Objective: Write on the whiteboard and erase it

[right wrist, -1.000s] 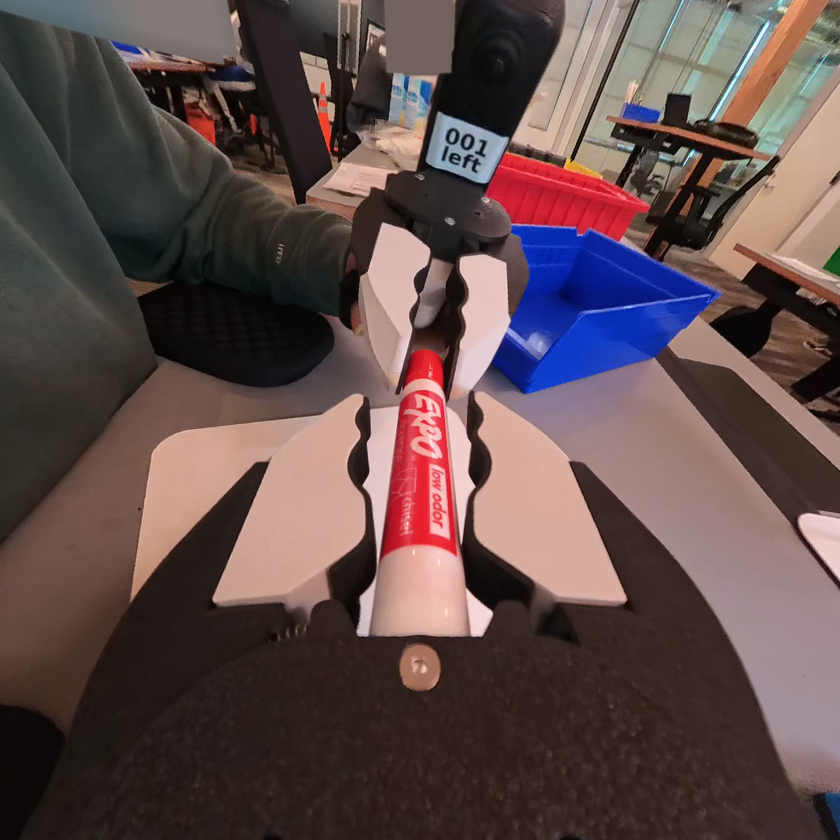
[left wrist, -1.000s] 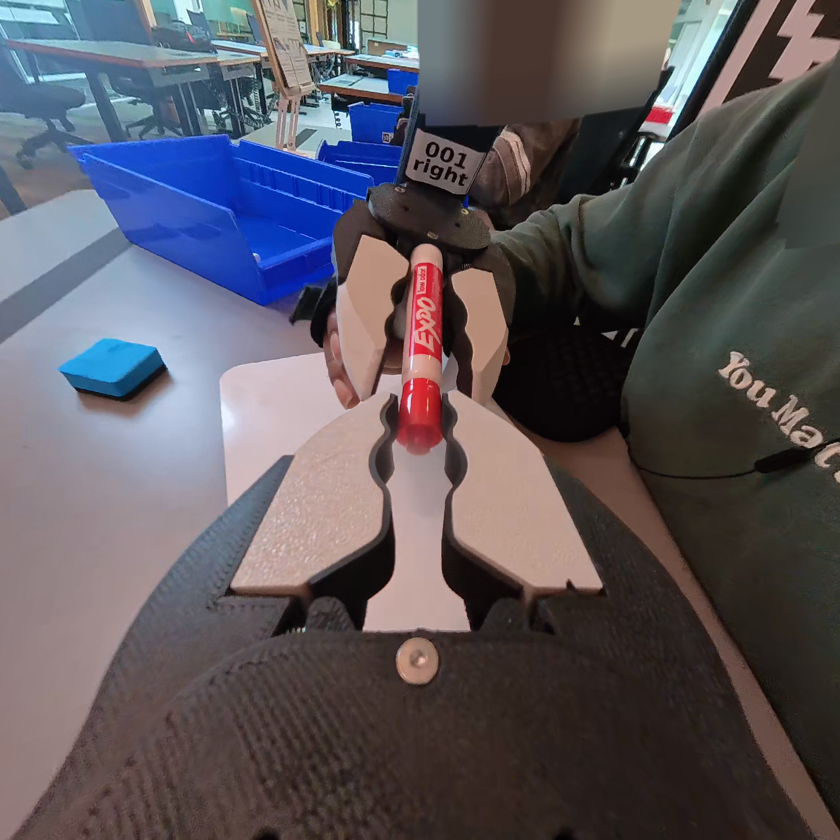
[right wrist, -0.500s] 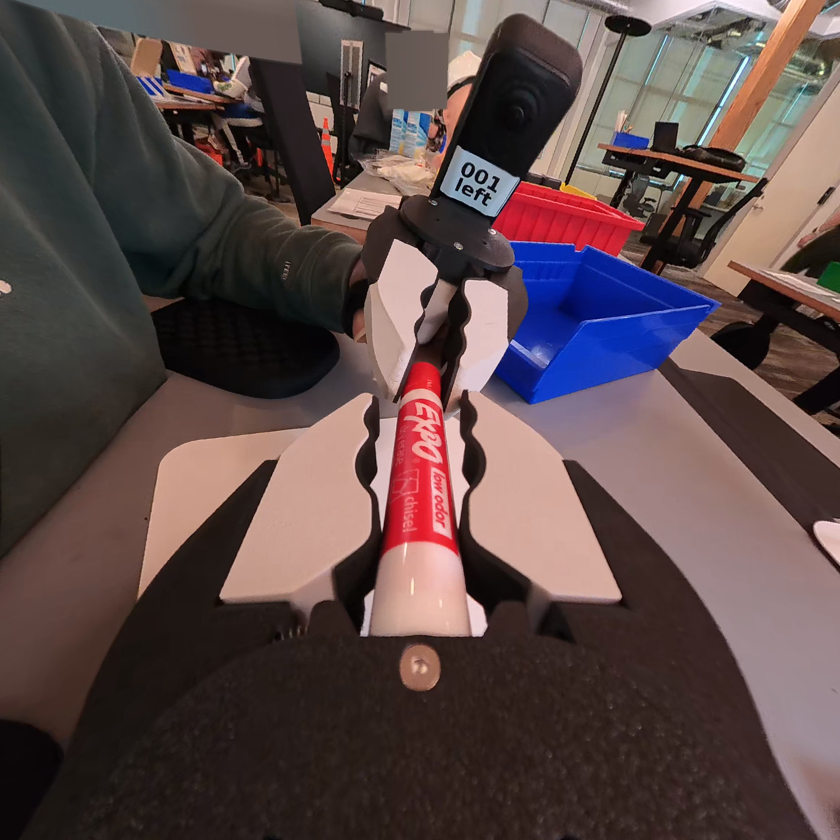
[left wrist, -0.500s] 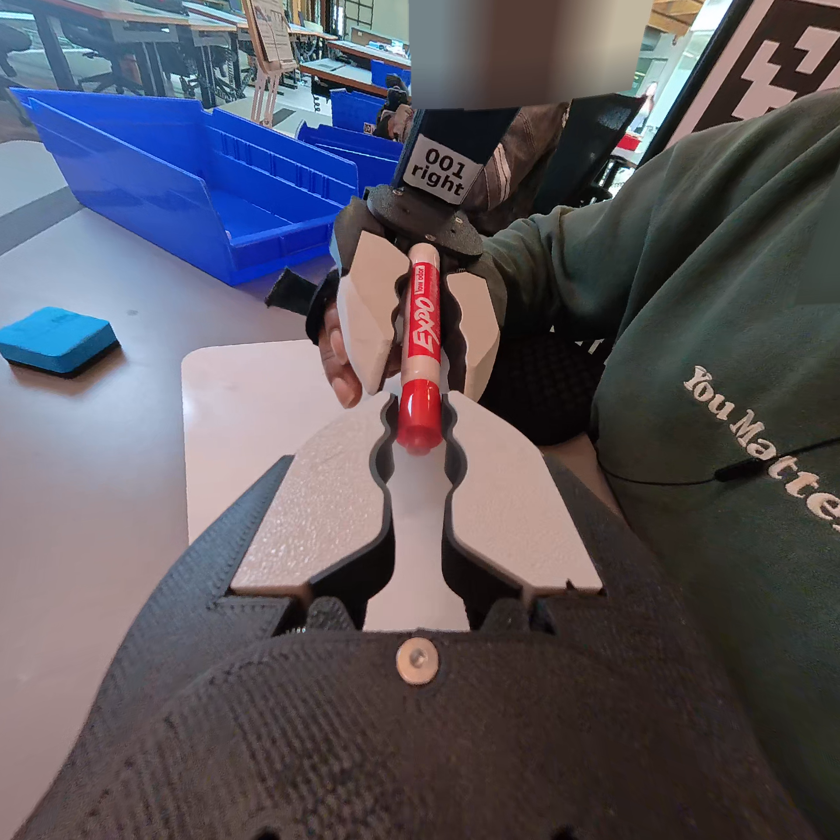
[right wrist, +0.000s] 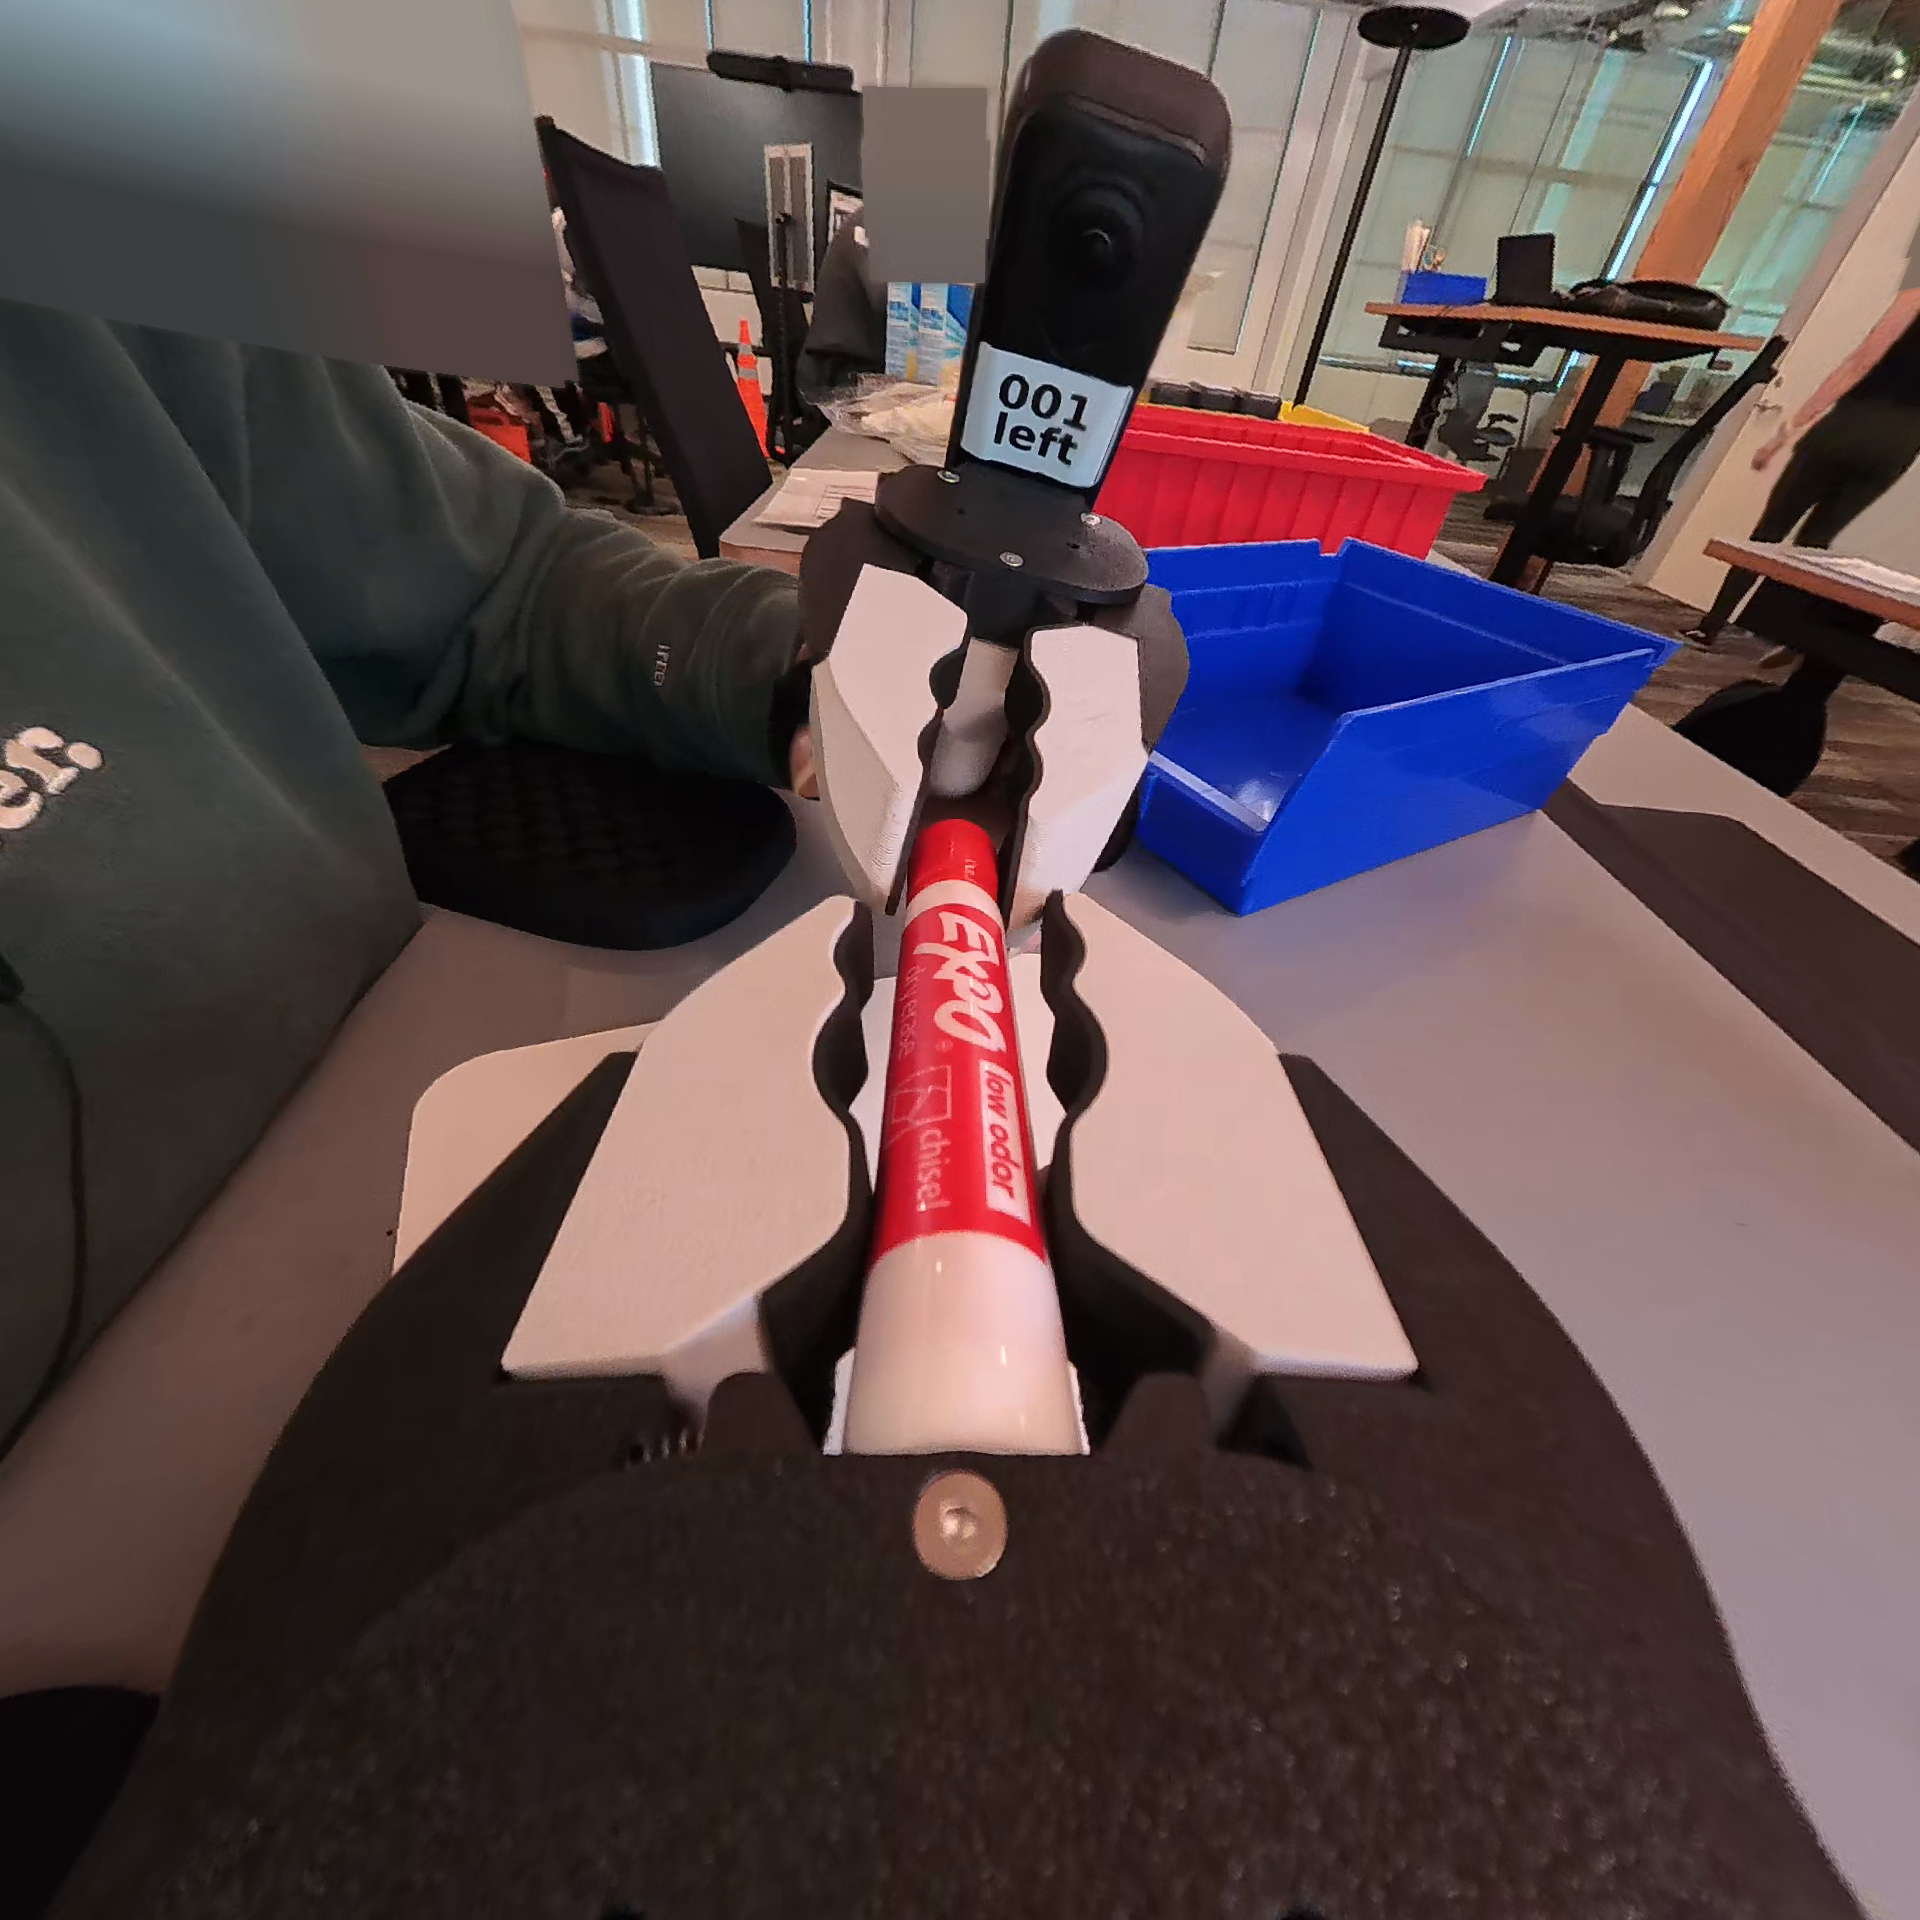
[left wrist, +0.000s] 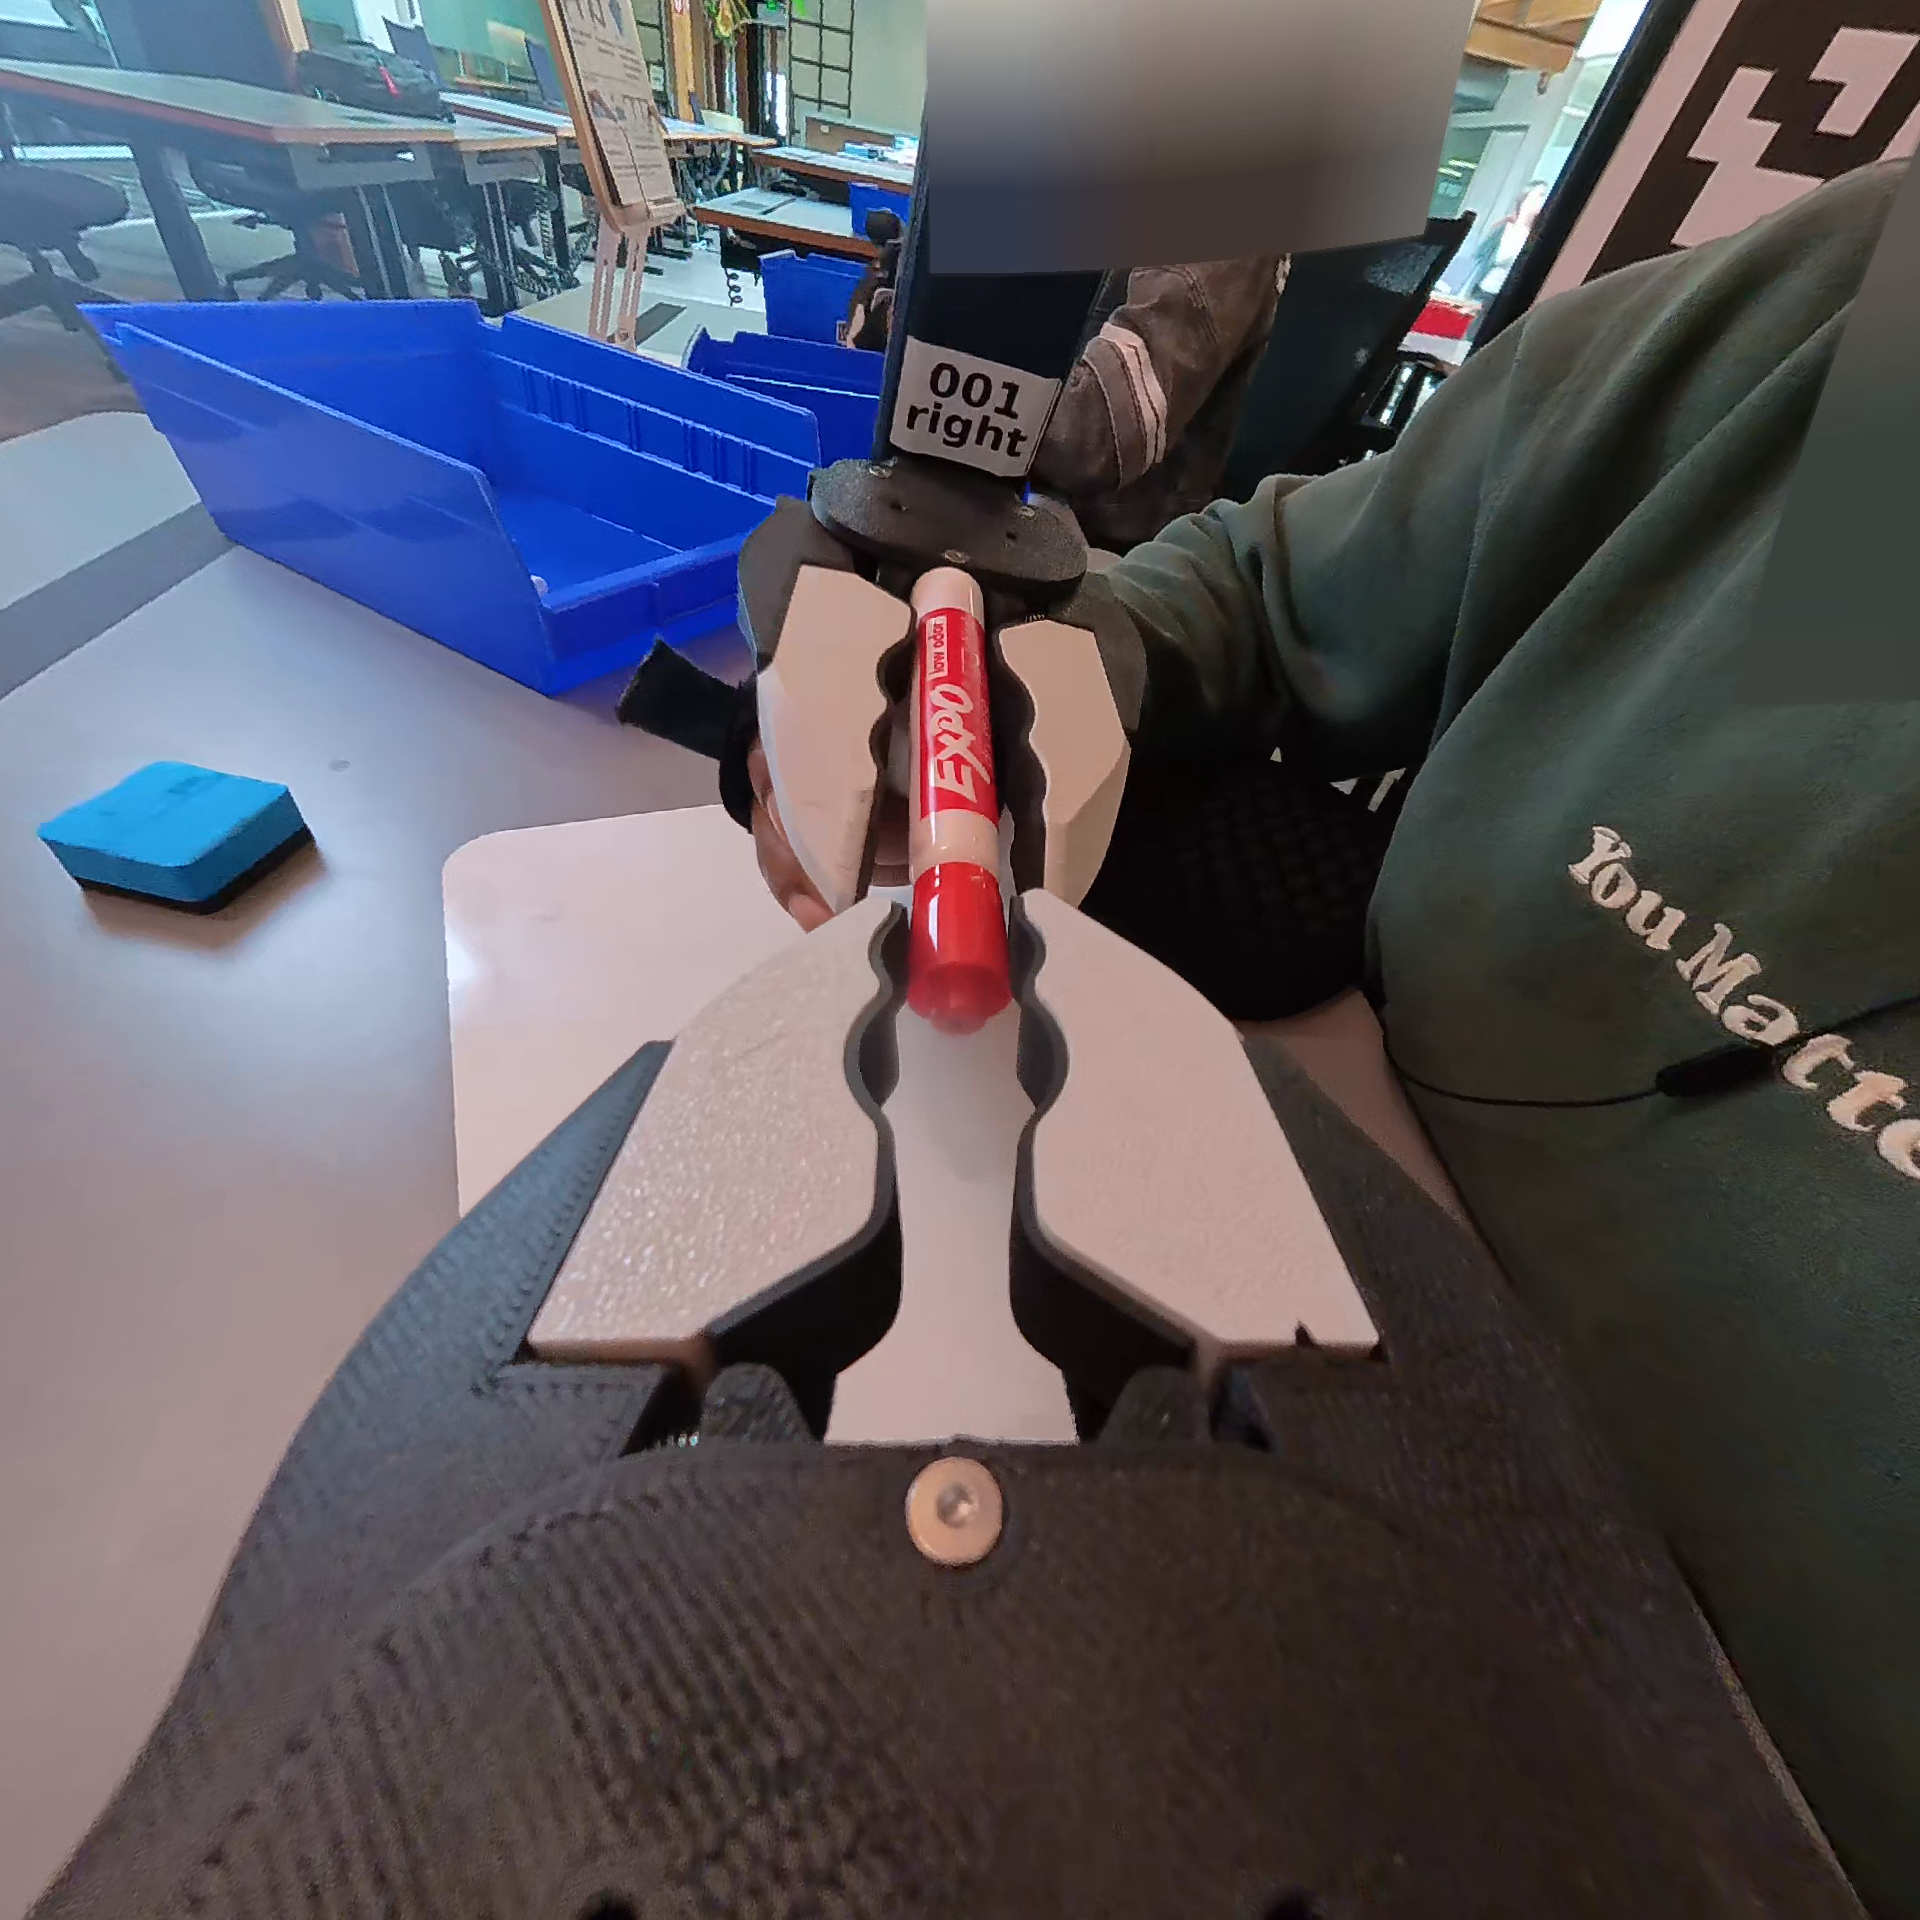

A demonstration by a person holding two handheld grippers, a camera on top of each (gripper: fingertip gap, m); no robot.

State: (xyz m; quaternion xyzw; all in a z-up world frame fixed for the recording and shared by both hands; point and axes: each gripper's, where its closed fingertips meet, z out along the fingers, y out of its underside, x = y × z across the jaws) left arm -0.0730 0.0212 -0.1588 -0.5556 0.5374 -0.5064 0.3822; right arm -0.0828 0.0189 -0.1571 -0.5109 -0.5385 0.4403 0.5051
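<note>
Eraser [left wrist: 171,834] lies left of whiteboard [left wrist: 582,997], bin [left wrist: 436,488] behind both.

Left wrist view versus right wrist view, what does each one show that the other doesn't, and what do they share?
Only the left wrist view shows the blue eraser lying on the table apart from the whiteboard, and the marker's red cap between the left gripper fingers.

Only the right wrist view shows the red bin and the marker's white rear end seated deep in the right gripper.

Both show the red marker bridging the two grippers above the whiteboard, a blue bin and the green sleeve.
</note>
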